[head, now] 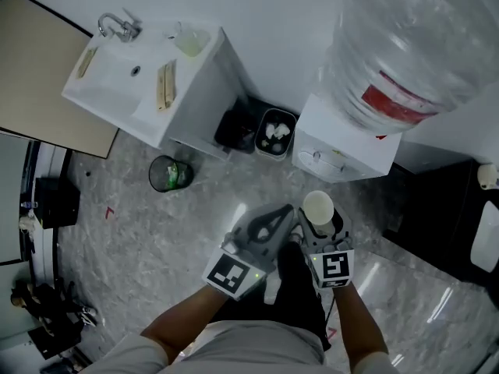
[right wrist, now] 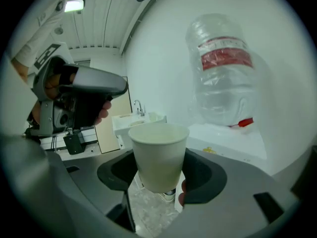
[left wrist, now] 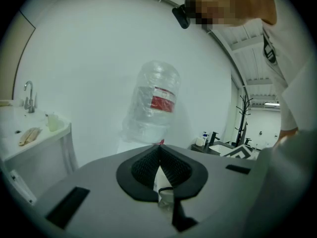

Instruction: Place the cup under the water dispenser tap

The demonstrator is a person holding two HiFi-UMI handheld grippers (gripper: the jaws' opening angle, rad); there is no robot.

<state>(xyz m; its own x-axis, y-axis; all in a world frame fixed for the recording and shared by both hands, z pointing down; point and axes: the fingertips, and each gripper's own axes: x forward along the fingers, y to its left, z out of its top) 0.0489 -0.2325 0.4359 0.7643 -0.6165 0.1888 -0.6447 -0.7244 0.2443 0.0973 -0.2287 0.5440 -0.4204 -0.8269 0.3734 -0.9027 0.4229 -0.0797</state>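
Note:
An empty white paper cup (head: pixel 318 206) (right wrist: pixel 158 155) stands upright between the black pads of my right gripper (head: pixel 320 221) (right wrist: pixel 158 170), which is shut on it. The water dispenser (head: pixel 343 148) is just ahead of the cup, a white cabinet with a big clear bottle (head: pixel 405 45) (right wrist: pixel 223 78) (left wrist: pixel 151 105) on top. Its tap area (head: pixel 318 159) faces me, a short way beyond the cup. My left gripper (head: pixel 269 223) (left wrist: pixel 159 155) hangs beside the right one, its pads meeting at the tips with nothing held.
A white sink unit (head: pixel 129 68) stands at the left, with a black bin (head: pixel 238 127) and a small grey bin (head: pixel 274 131) between it and the dispenser. A green-lined waste basket (head: pixel 170 174) sits on the floor. A dark counter (head: pixel 452 224) is at the right.

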